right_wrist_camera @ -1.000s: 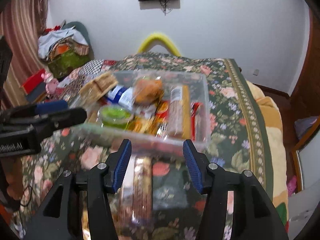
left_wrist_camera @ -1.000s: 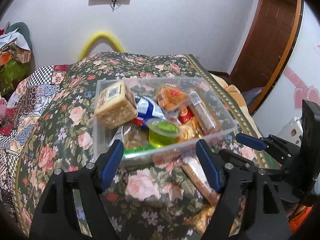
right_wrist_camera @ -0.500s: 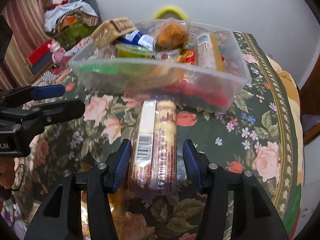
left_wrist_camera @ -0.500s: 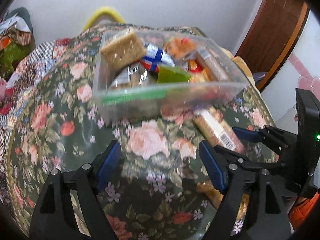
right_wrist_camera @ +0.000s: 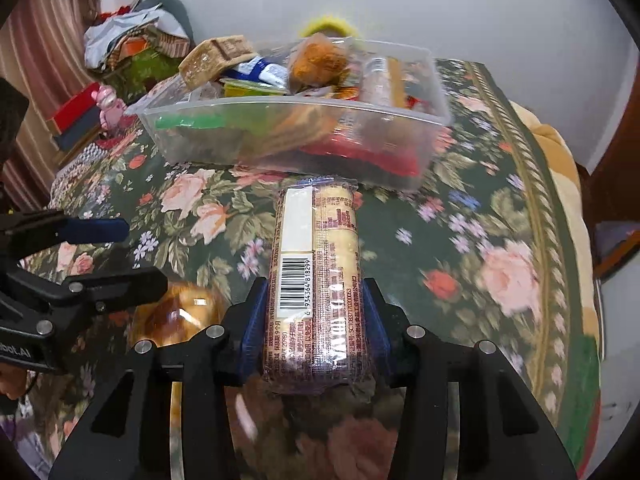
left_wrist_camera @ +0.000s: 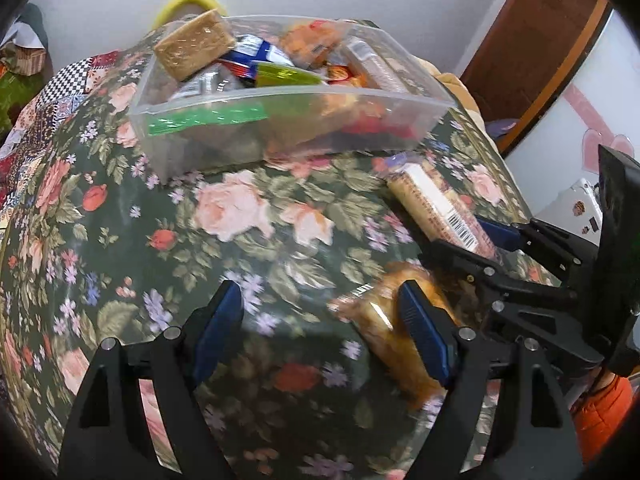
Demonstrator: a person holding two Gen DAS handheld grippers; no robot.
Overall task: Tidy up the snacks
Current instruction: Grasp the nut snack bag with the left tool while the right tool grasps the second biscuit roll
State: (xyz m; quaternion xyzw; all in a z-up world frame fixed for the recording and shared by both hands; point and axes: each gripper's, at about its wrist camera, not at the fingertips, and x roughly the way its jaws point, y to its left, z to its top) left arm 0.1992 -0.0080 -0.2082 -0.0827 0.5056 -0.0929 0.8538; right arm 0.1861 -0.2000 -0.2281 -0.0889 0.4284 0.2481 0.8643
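Note:
A clear plastic bin (left_wrist_camera: 280,136) full of snacks stands on the floral tablecloth; it also shows in the right wrist view (right_wrist_camera: 304,136). My right gripper (right_wrist_camera: 316,320) is shut on a long biscuit pack (right_wrist_camera: 316,272) with a barcode, which lies in front of the bin. The pack also shows in the left wrist view (left_wrist_camera: 436,208), with the right gripper (left_wrist_camera: 480,240) around its near end. My left gripper (left_wrist_camera: 320,328) is open above the cloth. A wrapped golden bread (left_wrist_camera: 396,332) lies by its right finger, and shows in the right wrist view (right_wrist_camera: 180,316).
The floral tablecloth (left_wrist_camera: 240,220) covers a table with an edge at the right (right_wrist_camera: 560,240). A yellow chair back (left_wrist_camera: 188,0) stands behind the bin. Clothes and boxes (right_wrist_camera: 132,48) are piled at the far left. A brown door (left_wrist_camera: 540,40) is at right.
Both grippers have dropped low and pulled back from the bin. My right gripper has closed on the biscuit pack. The wrapped bread has come into view by my left gripper.

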